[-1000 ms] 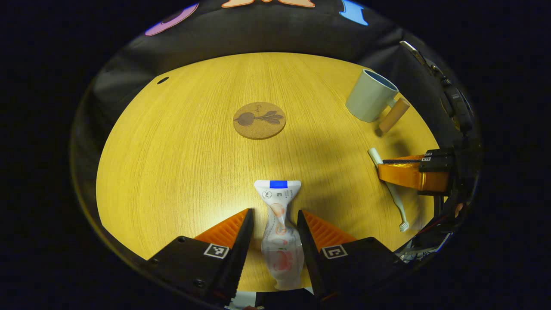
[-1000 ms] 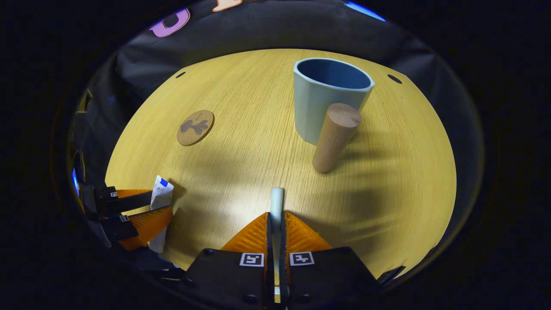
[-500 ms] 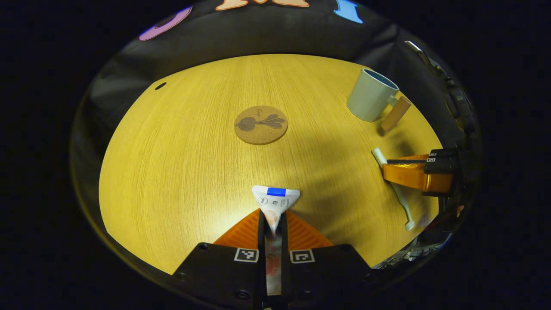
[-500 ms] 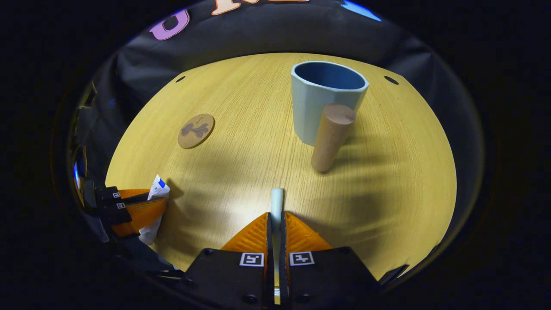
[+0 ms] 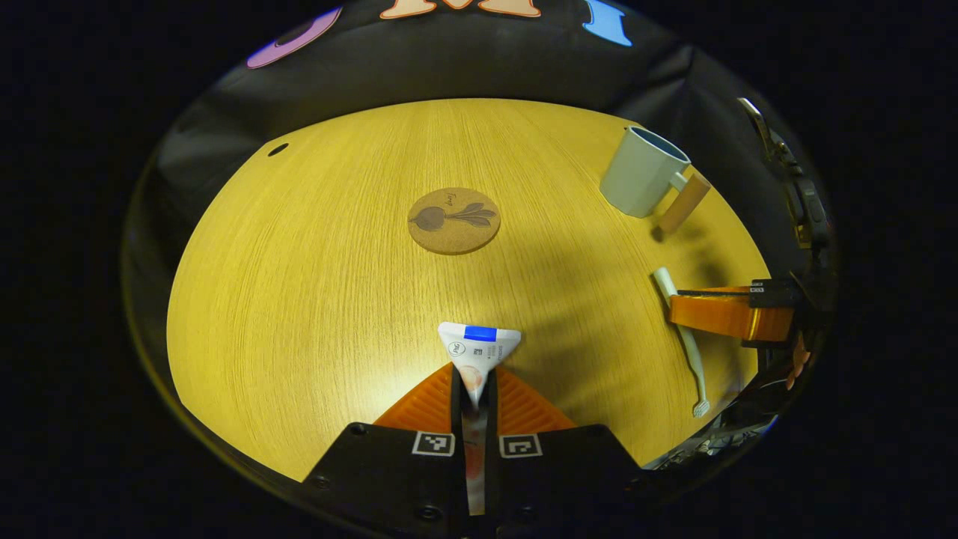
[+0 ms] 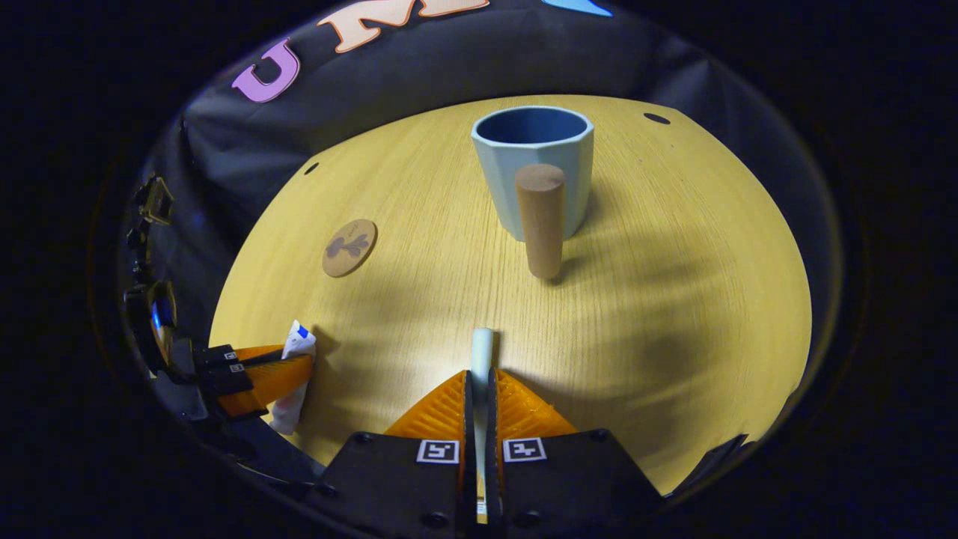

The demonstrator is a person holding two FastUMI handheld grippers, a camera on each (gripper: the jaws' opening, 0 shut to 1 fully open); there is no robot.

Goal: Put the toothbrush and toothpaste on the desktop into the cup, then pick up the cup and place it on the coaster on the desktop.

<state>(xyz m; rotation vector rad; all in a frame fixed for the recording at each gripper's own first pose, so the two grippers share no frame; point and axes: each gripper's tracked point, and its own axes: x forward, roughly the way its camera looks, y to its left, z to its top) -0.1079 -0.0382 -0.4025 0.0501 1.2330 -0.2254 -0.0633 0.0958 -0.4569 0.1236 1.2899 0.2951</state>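
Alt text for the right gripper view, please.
The right gripper is shut on a toothbrush, pointing across a wooden table toward a pale blue cup with a wooden handle. A cork coaster lies farther left.

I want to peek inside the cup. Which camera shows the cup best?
The right gripper view: the cup stands straight ahead and large, its opening and wooden handle plain. In the left gripper view the cup is small, off at the edge.

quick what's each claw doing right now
Left claw: shut on the toothpaste.
Right claw: shut on the toothbrush.
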